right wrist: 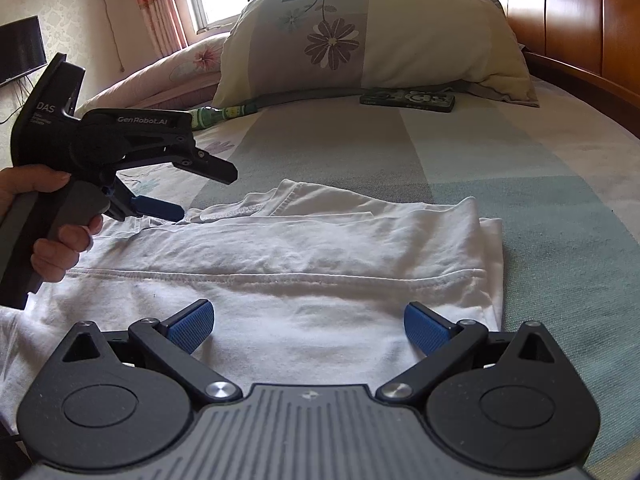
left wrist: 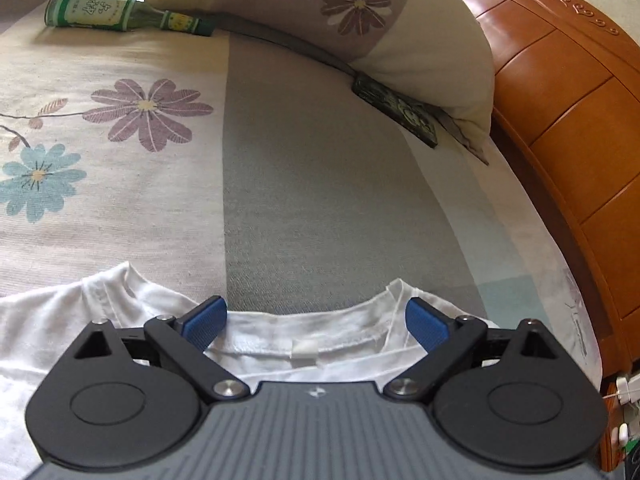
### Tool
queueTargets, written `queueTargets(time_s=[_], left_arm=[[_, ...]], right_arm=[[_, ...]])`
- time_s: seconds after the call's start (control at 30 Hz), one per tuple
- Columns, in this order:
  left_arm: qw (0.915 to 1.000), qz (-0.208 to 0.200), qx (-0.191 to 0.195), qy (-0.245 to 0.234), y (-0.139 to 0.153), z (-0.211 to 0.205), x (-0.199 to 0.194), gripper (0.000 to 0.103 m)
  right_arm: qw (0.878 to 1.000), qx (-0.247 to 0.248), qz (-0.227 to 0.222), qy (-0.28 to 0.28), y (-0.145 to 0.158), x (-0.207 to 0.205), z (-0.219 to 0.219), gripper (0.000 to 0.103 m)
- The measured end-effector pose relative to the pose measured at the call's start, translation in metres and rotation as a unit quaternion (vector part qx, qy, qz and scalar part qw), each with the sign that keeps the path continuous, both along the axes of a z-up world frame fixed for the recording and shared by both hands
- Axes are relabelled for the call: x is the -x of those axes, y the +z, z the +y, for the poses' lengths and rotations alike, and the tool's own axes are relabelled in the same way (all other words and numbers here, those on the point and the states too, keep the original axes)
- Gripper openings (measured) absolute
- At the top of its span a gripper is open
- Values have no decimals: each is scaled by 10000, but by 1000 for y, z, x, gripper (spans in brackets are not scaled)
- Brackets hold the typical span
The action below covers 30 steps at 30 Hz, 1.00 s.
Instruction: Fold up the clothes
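Our left gripper (left wrist: 316,322) hangs with its blue ribbed pads (left wrist: 204,326) spread wide and empty, straddling the neckline of the white T-shirt (left wrist: 60,320) at the bottom of the left wrist view. Our right gripper (right wrist: 309,326) is likewise released, its jaws apart over the shirt's hem region low in the right wrist view, holding nothing. In that same view the left gripper shows at the left edge, held by a hand (right wrist: 60,240) and tilted down toward the collar.

The shirt lies flat across the bedsheet (left wrist: 312,184), seemingly already folded lengthwise, with a stitched seam running across it. We judge it light, limp and thin, likely to sag and slide unless pinched through all its layers. The ribbed collar band and the doubled hem look the firmest places to take hold.

Further out, the woven sheet carries printed flowers and grey bands. A green glass bottle (left wrist: 120,14) lies at upper left, a plump flowered pillow (left wrist: 380,20) leans on a glossy wooden headboard (left wrist: 560,100), and a flat dark case (left wrist: 396,110) rests just beside the pillow.
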<state>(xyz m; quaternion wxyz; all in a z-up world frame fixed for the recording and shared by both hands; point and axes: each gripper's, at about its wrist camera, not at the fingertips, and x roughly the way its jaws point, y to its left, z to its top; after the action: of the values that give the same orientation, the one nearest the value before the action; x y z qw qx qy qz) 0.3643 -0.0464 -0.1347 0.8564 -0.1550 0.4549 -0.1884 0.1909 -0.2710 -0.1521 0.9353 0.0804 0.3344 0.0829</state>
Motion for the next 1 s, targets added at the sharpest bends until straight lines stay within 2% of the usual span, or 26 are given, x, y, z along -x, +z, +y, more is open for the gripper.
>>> queueTargets(time_s=[0.23, 0.37, 0.47, 0.53, 0.7, 0.8, 0.87, 1.0], left_arm=[[9993, 57, 119, -362, 13, -12, 19, 96], [9993, 97, -92, -360, -1, -18, 11, 96], [9993, 98, -310, -197, 9, -22, 7, 96], [9991, -13, -336, -255, 21, -22, 15, 96], [9970, -362, -655, -198, 55, -8, 50, 96], [9957, -484, -789, -56, 64, 6, 78, 96], [9944, -540, -902, 83, 60, 17, 101, 97], [9857, -528, -1550, 395, 32, 28, 145, 97]], right_arm=[[10000, -67, 4, 7, 0, 0, -2, 103], [10000, -95, 3, 1, 0, 1, -3, 103], [9999, -150, -2, -48, 0, 0, -3, 103], [9999, -140, -9, -69, 0, 0, -3, 103], [9997, -183, -85, -108, 2, 2, -2, 103], [9995, -258, -159, -128, 3, 4, -2, 103], [9993, -237, -247, -120, 5, 7, -1, 103], [9992, -80, -373, -127, 10, 14, 5, 103]])
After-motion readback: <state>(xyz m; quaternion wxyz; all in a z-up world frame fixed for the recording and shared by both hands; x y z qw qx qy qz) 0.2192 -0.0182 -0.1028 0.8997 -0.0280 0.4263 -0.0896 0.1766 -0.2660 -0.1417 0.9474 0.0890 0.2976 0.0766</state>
